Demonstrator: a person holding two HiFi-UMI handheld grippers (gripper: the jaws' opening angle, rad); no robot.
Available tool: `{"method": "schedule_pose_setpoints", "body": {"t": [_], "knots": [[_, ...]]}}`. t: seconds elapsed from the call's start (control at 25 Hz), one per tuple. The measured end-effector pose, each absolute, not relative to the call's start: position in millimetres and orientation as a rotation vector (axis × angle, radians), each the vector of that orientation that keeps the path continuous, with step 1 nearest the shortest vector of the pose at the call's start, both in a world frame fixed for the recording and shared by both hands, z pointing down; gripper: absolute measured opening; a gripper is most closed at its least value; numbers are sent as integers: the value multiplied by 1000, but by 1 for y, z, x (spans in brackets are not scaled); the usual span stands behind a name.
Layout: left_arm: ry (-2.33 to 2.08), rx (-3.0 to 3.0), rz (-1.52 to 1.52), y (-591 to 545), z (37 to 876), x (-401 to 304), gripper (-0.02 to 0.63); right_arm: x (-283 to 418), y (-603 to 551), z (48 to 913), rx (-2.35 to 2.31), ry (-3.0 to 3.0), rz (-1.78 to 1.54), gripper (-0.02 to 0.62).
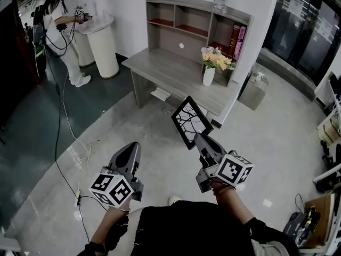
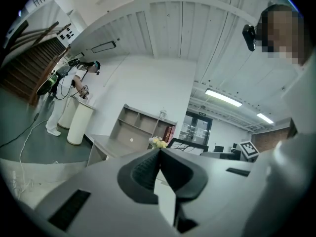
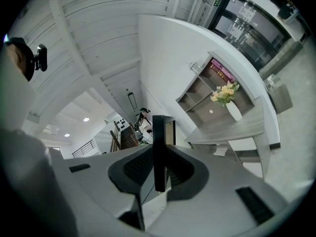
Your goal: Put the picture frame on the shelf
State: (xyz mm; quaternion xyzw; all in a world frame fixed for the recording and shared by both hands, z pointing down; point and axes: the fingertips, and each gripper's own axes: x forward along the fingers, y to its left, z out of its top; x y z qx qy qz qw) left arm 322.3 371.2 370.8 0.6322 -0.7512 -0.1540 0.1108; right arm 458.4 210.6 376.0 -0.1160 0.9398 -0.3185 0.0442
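Right tongs (image 1: 199, 138) clamp black picture frame (image 1: 190, 122) by its lower edge; frame held in air above floor. Left tongs (image 1: 133, 146) closed, empty, at 9 o'clock of right tongs. Grey desk (image 1: 176, 76) carrying shelf (image 1: 181, 23) stands at 12 o'clock of frame, well apart. Flower vase (image 1: 209, 74) sits at desk's 3 o'clock end.

no legible words, numbers or brands; book spines (image 1: 238, 39) on the shelf (image 1: 181, 1) too small to read

Left gripper (image 1: 132, 147) level, jaws together (empty); right gripper (image 1: 199, 139) level, jaws clamping the picture frame (image 1: 189, 121).
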Motion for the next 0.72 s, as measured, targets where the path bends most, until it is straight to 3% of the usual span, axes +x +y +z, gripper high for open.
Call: {"method": "schedule_pose_setpoints", "body": {"t": [0.32, 0.72], "knots": [[-2213, 1878, -474, 274, 360, 291, 12, 427, 113, 355, -327, 2871, -910, 78], [-2229, 1845, -479, 240, 371, 279, 12, 405, 74, 373, -278, 2890, -952, 78]]}}
